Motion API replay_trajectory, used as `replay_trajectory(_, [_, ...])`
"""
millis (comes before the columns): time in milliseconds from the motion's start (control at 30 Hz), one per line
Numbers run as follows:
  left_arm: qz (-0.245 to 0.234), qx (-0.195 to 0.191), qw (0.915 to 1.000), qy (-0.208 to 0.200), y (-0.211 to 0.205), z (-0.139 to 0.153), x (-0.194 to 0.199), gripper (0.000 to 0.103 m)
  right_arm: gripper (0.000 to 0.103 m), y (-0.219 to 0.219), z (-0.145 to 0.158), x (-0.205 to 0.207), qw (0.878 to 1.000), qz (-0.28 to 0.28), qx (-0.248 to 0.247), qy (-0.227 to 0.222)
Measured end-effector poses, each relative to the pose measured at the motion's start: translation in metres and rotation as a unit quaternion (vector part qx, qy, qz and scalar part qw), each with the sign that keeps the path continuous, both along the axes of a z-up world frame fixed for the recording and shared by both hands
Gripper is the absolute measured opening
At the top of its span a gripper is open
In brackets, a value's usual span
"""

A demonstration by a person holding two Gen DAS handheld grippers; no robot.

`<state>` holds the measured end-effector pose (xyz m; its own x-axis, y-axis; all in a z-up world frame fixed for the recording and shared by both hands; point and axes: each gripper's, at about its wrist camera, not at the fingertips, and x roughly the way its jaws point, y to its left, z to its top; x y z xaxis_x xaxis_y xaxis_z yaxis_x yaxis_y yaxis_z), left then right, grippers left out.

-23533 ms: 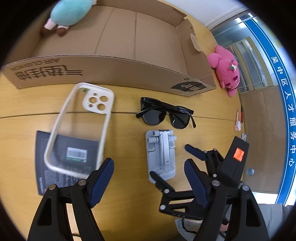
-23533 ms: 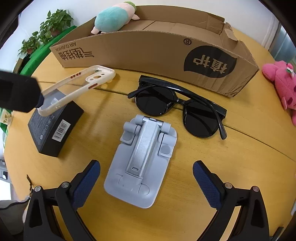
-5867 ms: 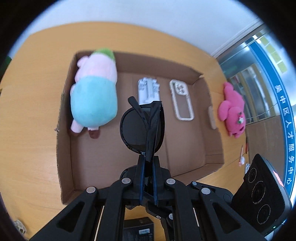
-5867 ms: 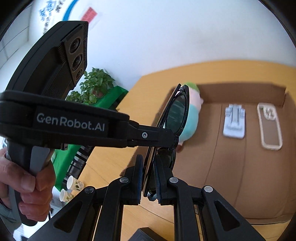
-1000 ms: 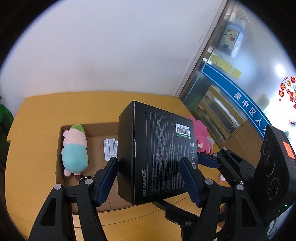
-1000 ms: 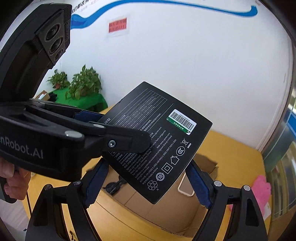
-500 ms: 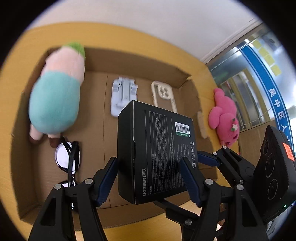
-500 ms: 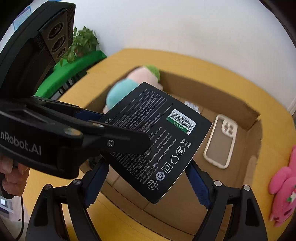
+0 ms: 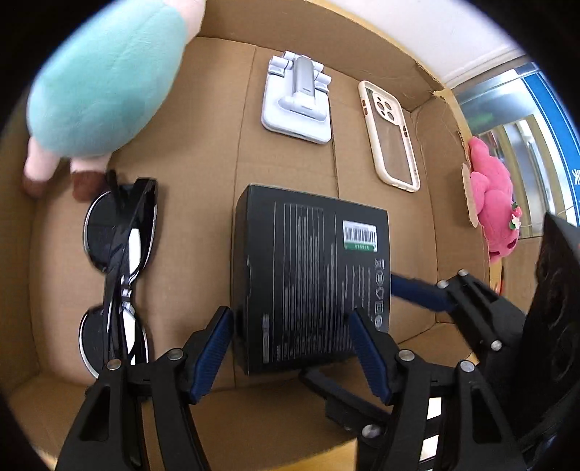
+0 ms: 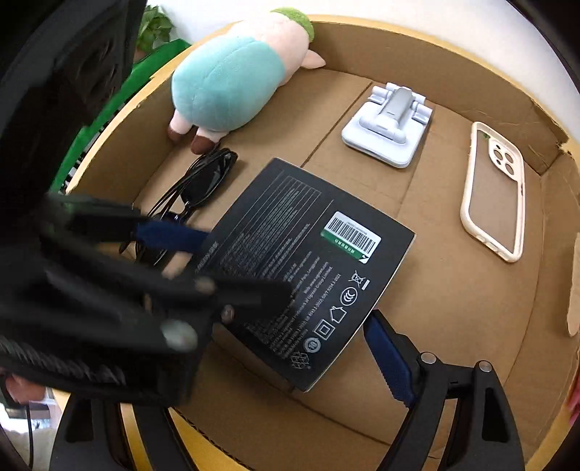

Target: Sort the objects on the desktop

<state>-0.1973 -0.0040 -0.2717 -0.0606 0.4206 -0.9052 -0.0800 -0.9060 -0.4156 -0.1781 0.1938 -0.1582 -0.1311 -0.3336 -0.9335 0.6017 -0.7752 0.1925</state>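
Observation:
A black product box (image 9: pixel 311 275) lies flat on the floor of the cardboard box (image 9: pixel 203 224); it also shows in the right wrist view (image 10: pixel 301 268). My left gripper (image 9: pixel 293 347) is open, its blue pads just outside the box's near corners. My right gripper (image 10: pixel 290 326) is open too; its right pad (image 10: pixel 388 358) stands clear of the box edge, and its left finger is hidden behind the blurred left gripper. Folded black sunglasses (image 9: pixel 119 253), a white phone stand (image 9: pixel 297 105), a clear phone case (image 9: pixel 391 134) and a teal plush (image 9: pixel 101 83) lie inside.
A pink plush (image 9: pixel 496 213) lies on the wooden table outside the cardboard box's right wall (image 9: pixel 456 152). Green plants (image 10: pixel 156 25) stand beyond the table at far left in the right wrist view.
The black box has come down from above the cardboard box onto its floor. Both grippers have opened and let go of it. The left gripper is blurred with motion.

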Motion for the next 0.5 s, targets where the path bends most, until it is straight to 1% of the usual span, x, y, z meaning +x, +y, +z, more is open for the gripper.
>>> replay_trajectory(67, [0.004,-0.011,0.9997,0.019,-0.002,0.016,0.006,0.065,0.094,0.005,0.012,0.003,1.000,-0.013,-0.002,0.013])
replay_trajectory(133, [0.009,-0.015,0.9982,0.057,-0.007,0.043,0.013,0.065,0.095,0.012,0.030,0.009,0.999,-0.030,-0.005,0.027])
replay_trajectory(167, [0.012,-0.021,0.9962,0.084,-0.010,0.062,0.019,0.065,0.097,0.018,0.043,0.015,0.998,-0.043,-0.005,0.037])
replay_trajectory(200, [0.016,-0.028,0.9936,0.109,-0.014,0.078,0.023,0.067,0.098,0.022,0.054,0.021,0.998,-0.051,-0.004,0.046])
replay_trajectory(233, [0.020,-0.035,0.9898,0.137,-0.017,0.098,0.029,0.067,0.101,0.027,0.069,0.029,0.996,-0.062,-0.005,0.058])
replay_trajectory(267, [0.024,-0.043,0.9851,0.165,-0.021,0.119,0.036,0.068,0.103,0.032,0.083,0.038,0.995,-0.072,-0.004,0.067])
replay_trajectory(300, [0.028,-0.052,0.9800,0.190,-0.025,0.138,0.043,0.073,0.103,0.035,0.094,0.043,0.994,-0.082,-0.004,0.074])
replay_trajectory(333, [0.034,-0.064,0.9732,0.218,-0.027,0.159,0.051,0.077,0.103,0.036,0.107,0.043,0.993,-0.093,-0.003,0.077])
replay_trajectory(367, [0.043,-0.078,0.9648,0.247,-0.030,0.179,0.059,0.079,0.103,0.041,0.123,0.052,0.991,-0.109,-0.006,0.081])
replay_trajectory(433, [0.060,-0.099,0.9471,0.299,-0.036,0.216,0.077,0.080,0.103,0.048,0.148,0.065,0.987,-0.132,-0.014,0.086])
replay_trajectory(467, [0.068,-0.108,0.9387,0.320,-0.038,0.235,0.085,0.083,0.103,0.051,0.163,0.074,0.985,-0.145,-0.017,0.091])
replay_trajectory(500, [0.073,-0.120,0.9327,0.332,-0.038,0.248,0.092,0.085,0.103,0.052,0.173,0.082,0.983,-0.154,-0.018,0.096])
